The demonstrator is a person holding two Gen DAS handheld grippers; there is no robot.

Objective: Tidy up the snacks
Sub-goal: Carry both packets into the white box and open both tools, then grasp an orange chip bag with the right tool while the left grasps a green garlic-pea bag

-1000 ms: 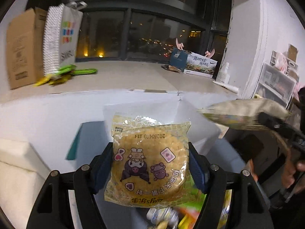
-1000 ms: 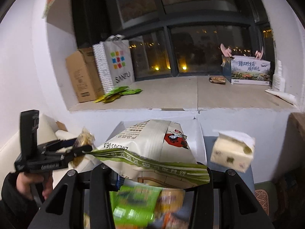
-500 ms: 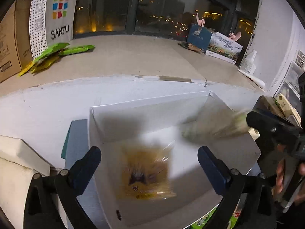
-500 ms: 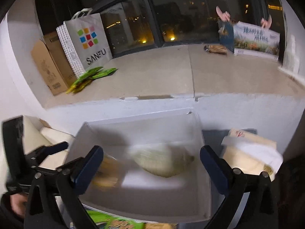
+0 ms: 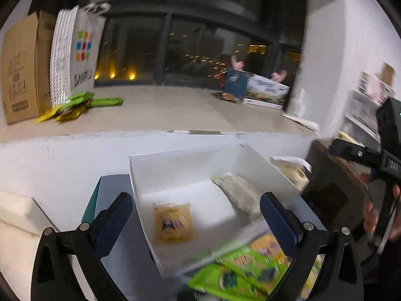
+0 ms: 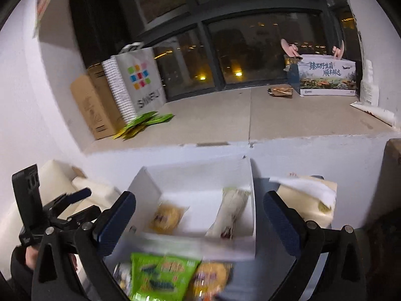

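Note:
A white open box point(image 5: 185, 160) point(image 6: 200, 175) sits below the window ledge. Inside it lie a yellow cartoon-printed snack pack point(image 5: 173, 222) point(image 6: 166, 217) on the left and a pale beige snack bag point(image 5: 239, 195) point(image 6: 231, 212) on the right. My left gripper point(image 5: 195, 215) hangs open above the box's near side with nothing between its fingers. My right gripper point(image 6: 200, 215) is open too, and empty. Loose snacks lie in front of the box, among them a green pack point(image 5: 233, 276) point(image 6: 160, 276). The right gripper's body point(image 5: 371, 155) shows at the left view's right edge.
On the ledge stand a cardboard box point(image 5: 22, 67), a white shopping bag point(image 5: 75, 52), green and yellow sachets point(image 5: 75, 105) and a printed carton point(image 6: 325, 77). A tissue box point(image 6: 305, 200) sits right of the white box, a white cushion point(image 5: 17, 225) to its left.
Both grippers opened and dropped their snacks into the white box. The yellow pack and the beige bag now lie still inside, and both grippers have drawn back toward the near side.

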